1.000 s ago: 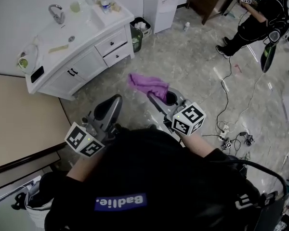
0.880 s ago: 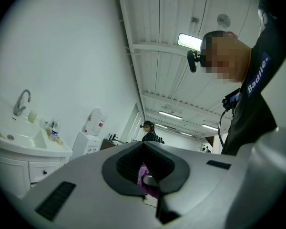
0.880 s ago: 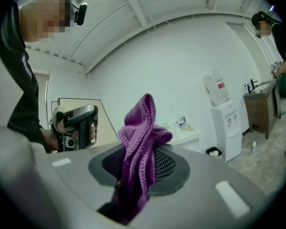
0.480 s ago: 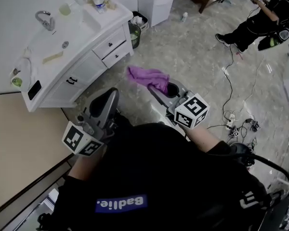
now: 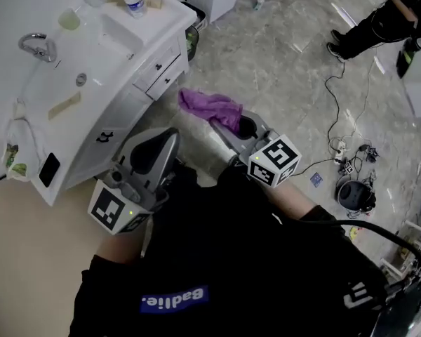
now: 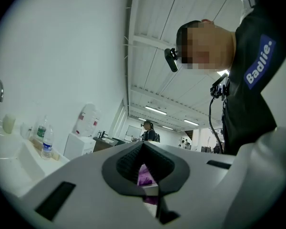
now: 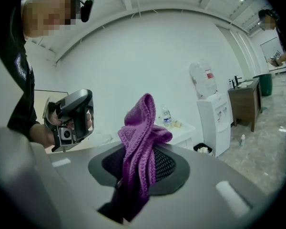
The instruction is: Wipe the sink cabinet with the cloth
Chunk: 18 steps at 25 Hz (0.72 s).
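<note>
A purple knitted cloth (image 5: 212, 109) (image 7: 139, 144) is pinched in my right gripper (image 5: 233, 128), whose jaws are shut on it; the cloth sticks up and out past the jaws. My left gripper (image 5: 153, 154) is shut with nothing in it and hangs near the front of the white sink cabinet (image 5: 119, 111). The cabinet has doors with dark handles and two drawers (image 5: 163, 65) on its right side. Its white top holds a basin and a chrome tap (image 5: 36, 45). Both grippers are off the cabinet, the cloth a short way from the drawers.
On the cabinet top stand a water bottle (image 5: 132, 2), a pale cup (image 5: 69, 20) and small items. A bin (image 5: 191, 42) sits beside the drawers. Cables (image 5: 347, 163) lie on the marble floor at right. Another person (image 5: 379, 20) stands far right. A water dispenser (image 7: 212, 113) stands beyond the cabinet.
The view has swung left and closer to the cabinet, which now looms larger. Both grippers have kept their pose; the right one still holds the cloth.
</note>
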Each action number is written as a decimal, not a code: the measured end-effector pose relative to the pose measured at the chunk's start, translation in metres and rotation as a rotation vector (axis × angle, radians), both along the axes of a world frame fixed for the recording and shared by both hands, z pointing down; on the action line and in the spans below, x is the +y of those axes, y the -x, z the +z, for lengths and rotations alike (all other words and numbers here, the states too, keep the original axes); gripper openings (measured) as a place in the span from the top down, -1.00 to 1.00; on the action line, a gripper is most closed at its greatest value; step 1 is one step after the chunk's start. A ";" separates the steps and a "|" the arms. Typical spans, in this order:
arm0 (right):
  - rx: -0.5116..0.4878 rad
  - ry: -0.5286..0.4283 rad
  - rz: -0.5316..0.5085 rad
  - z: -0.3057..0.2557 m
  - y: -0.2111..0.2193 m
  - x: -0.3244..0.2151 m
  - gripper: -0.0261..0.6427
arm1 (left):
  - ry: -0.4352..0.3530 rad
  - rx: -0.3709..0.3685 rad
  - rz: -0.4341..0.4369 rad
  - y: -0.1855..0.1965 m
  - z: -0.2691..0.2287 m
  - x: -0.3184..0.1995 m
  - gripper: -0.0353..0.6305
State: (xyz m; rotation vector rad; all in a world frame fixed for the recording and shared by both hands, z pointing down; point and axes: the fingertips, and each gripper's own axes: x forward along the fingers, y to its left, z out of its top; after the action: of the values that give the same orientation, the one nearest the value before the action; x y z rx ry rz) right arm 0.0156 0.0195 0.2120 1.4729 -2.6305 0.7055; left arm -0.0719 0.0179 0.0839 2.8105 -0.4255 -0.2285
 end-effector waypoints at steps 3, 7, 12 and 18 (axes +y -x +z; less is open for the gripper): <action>-0.002 0.014 -0.011 0.027 -0.002 -0.018 0.62 | -0.009 0.012 -0.014 -0.007 0.014 -0.022 0.93; 0.012 0.018 -0.036 0.081 -0.015 -0.047 0.62 | -0.037 0.028 -0.062 -0.024 0.047 -0.048 0.93; 0.079 -0.012 -0.052 0.154 -0.033 -0.099 0.62 | -0.059 0.035 -0.100 -0.043 0.098 -0.080 0.93; 0.137 -0.006 -0.008 0.244 -0.056 -0.149 0.62 | -0.083 0.029 -0.144 -0.061 0.153 -0.109 0.93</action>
State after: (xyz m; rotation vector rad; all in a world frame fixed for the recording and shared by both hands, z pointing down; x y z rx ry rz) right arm 0.0719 -0.1294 0.4557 1.4560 -2.5370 0.5738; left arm -0.0105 -0.0913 0.2367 2.8561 -0.6259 -0.3235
